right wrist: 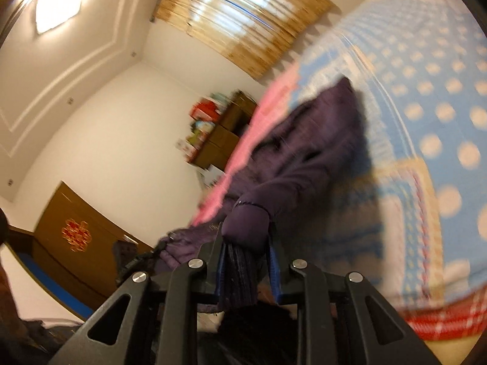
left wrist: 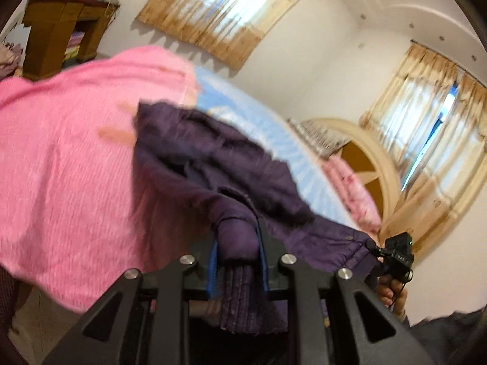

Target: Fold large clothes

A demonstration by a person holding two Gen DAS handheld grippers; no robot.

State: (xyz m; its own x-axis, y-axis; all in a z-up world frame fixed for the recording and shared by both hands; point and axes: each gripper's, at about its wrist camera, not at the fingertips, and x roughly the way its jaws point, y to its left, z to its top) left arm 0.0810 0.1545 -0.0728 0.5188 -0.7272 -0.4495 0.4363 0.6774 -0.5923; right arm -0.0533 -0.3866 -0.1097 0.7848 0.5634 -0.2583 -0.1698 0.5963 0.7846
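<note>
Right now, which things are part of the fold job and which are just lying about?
Job: purple coat; left tongs and right tongs, each shut on a cuff.
Lying about: pink blanket, dotted blue sheet, wooden shelf, curtains.

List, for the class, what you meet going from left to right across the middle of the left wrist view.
Pink blanket → purple jacket → blue bedsheet → pink pillow → arched headboard → curtained window.
</note>
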